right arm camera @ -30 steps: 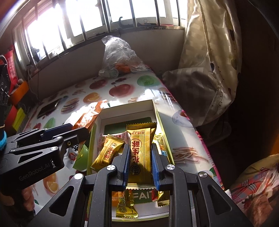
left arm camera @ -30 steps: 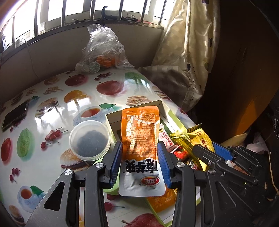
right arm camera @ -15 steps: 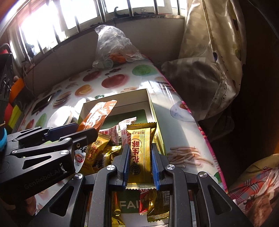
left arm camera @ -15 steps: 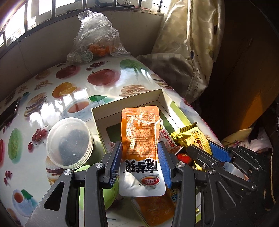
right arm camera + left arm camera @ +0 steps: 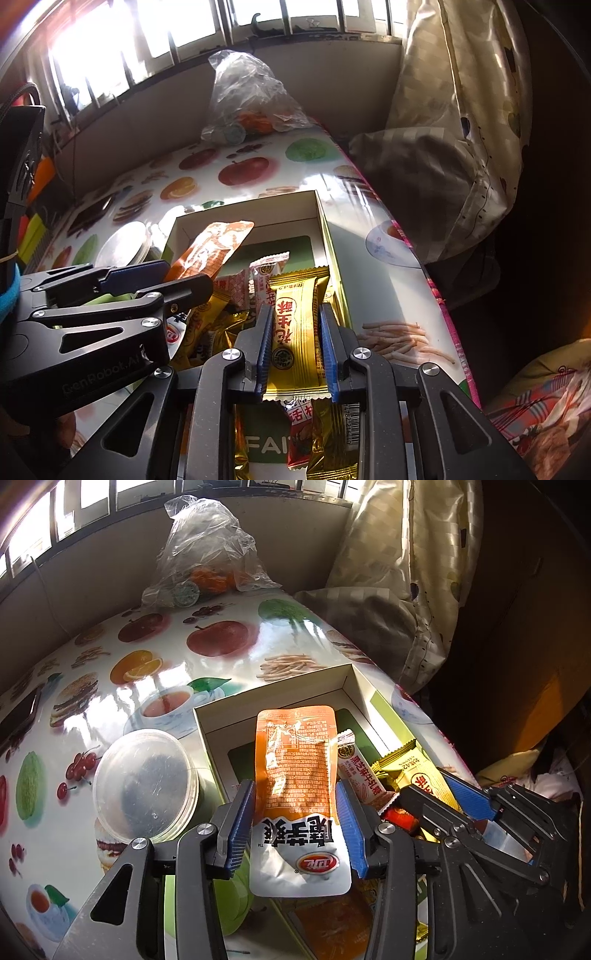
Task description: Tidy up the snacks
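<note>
Left gripper [image 5: 295,823] is hovering over the open white cardboard box [image 5: 273,698] with the flat orange-and-silver foil snack pouch [image 5: 295,775] between its blue pads, and the jaws are opening right now, so the pouch looks about to drop. Its long axis is running straight along the fingers, orange end pointing toward the box's far wall, silver end hanging back toward the handle. The empty bit of the box is lying right ahead and below, so I'd guess it lands there.

Right gripper [image 5: 295,347] is sitting just beside it, clamped on a slim gold-wrapped snack bar [image 5: 297,332], also lengthwise over the box, above a pile of loose wrappers [image 5: 218,325]. Both tools are tilting steeply down, side by side, left one nearer the round clear plastic tub [image 5: 144,782].
</note>
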{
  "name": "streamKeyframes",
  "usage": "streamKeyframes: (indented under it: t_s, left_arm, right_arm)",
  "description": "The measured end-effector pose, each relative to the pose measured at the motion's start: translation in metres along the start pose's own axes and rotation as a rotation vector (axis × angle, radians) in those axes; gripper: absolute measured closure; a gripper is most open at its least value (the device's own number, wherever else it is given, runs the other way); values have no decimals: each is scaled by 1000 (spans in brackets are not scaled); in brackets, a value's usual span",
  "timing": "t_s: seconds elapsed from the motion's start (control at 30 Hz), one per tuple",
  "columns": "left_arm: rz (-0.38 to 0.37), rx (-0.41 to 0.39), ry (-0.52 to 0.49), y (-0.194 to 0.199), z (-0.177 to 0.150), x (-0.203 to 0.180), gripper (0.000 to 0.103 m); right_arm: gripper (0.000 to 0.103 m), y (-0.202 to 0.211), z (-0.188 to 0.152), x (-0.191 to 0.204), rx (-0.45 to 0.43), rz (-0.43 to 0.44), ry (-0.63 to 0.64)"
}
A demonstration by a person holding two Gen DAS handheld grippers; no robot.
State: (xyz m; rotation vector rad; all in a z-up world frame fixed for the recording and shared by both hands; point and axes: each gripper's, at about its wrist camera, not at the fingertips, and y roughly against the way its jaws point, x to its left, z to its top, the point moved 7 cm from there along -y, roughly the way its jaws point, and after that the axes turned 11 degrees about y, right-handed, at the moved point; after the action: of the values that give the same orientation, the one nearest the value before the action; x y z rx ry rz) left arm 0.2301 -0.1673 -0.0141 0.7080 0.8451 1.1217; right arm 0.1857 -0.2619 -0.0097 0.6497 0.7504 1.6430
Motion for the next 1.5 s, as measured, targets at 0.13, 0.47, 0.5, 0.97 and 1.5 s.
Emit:
streamKeyframes:
  t_s: [0.13, 0.47, 0.5, 0.97, 1.5]
  left_arm:
    - [-1, 4, -1, -1, 1, 0, 57]
    - [-6, 5, 18, 1, 1, 2, 54]
    - [-8, 6, 19, 1, 1, 2, 54]
    - [-26, -23, 25, 21, 1, 1, 51]
    - [-3, -125, 51, 79, -35, 12, 51]
  right_arm:
    - [78, 0, 0, 0, 2, 1, 0]
    - [68, 2, -2, -4, 1, -5, -28]
    - [67, 2, -2, -4, 2, -5, -31]
    - [56, 14, -3, 1, -9, -11, -21]
    - [56, 60, -23, 17, -61, -38, -34]
